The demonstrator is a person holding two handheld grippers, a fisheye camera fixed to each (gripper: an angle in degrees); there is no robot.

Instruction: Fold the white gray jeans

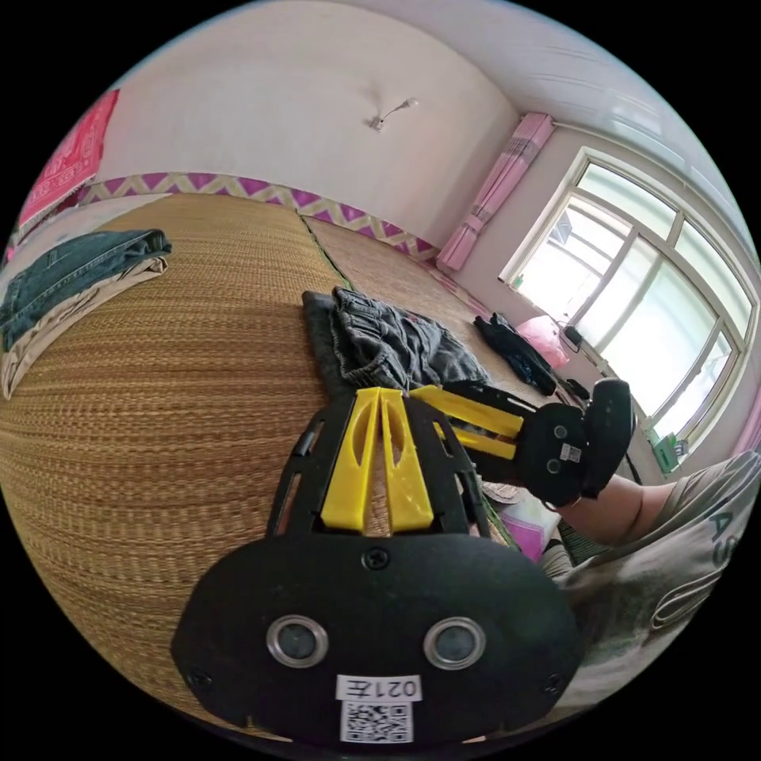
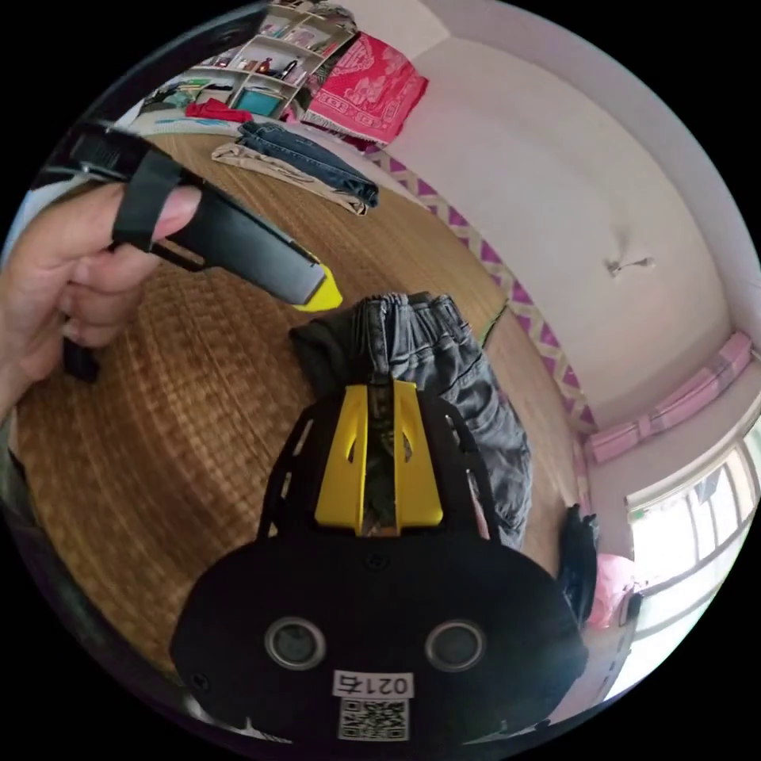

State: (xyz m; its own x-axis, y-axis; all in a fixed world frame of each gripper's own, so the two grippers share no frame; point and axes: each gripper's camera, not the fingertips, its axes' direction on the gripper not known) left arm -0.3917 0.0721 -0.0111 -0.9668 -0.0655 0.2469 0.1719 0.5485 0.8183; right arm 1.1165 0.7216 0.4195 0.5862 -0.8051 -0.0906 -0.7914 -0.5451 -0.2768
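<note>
Holding: your right tool [image 2: 379,396] was clenched on a dark fold of the gray jeans [image 2: 444,357], with fabric showing between its two yellow jaws.
Left tool: your left tool [image 1: 379,396] had its jaws pressed together with nothing between them, their tips just over the near edge of the jeans [image 1: 396,341].
Left tool seen from the right: the left tool [image 2: 317,293] reached in from the upper left, gripped by your hand [image 2: 55,277], its yellow tip just beside the waistband; from that angle you could not tell how its jaws stood.
Right tool seen from the left: the right tool [image 1: 468,420] lay across the near part of the jeans, your forearm [image 1: 618,507] behind it.
Jeans: they lay bunched on the woven straw mat [image 1: 158,396], waistband gathered and turned up toward the far wall.
Other clothes: a folded pair of blue jeans [image 1: 71,269] sat on a beige garment [image 1: 47,333] well apart, near the mat's far corner; a small dark garment [image 1: 515,349] lay beyond the gray jeans toward the window [image 1: 634,301].
Room: a pink curtain [image 1: 499,190] hung beside the window, and a red cloth [image 2: 369,87] hung on the wall.
</note>
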